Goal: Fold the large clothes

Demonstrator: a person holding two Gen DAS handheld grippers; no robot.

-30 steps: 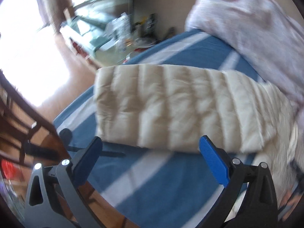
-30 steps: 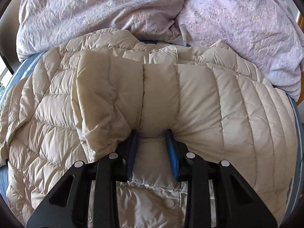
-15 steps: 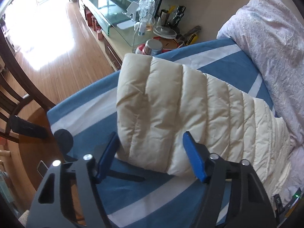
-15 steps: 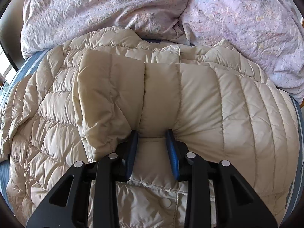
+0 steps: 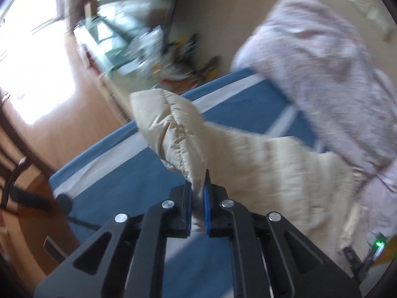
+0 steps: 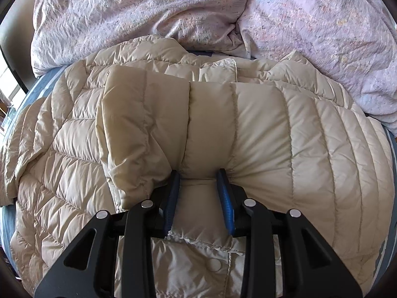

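Left gripper (image 5: pixel 197 196) nearly closed, blue pads pinching a thin edge of the cream quilted sleeve (image 5: pixel 173 129), lifted off the bed with its cuff end pointing up and away toward the room. Right gripper (image 6: pixel 199 186) partly open (a clear gap between the pads), squeezing a puffed fold of the other sleeve (image 6: pixel 211 124), folded across the body of the down jacket (image 6: pixel 62 161). Spread wide over the bed, this cream jacket, with quilted rows running across and one snap button (image 6: pixel 214 264) visible low near the front edge. Underneath, a blue bed sheet with white stripes (image 5: pixel 119 173), bare on the left-wrist side, showing only at the margins in the right-wrist view. Behind the jacket, touching its far edge, a crumpled pale lilac duvet (image 6: pixel 148 19) in two heaps. Beyond the bed edge in the left-wrist view: wooden floor (image 5: pixel 82 114) with strong sunlight from a window, a beige wall (image 5: pixel 223 12), a low glass-topped cabinet (image 5: pixel 109 44) along it, and dark wooden furniture (image 5: pixel 15 149) at the left margin. On the cabinet, a cluster of small items (image 5: pixel 173 57) (too blurred to tell what they are, or whether any is a container). At the lower right margin of that view, a small green light (image 5: pixel 378 244) on a dark device, unclear which.
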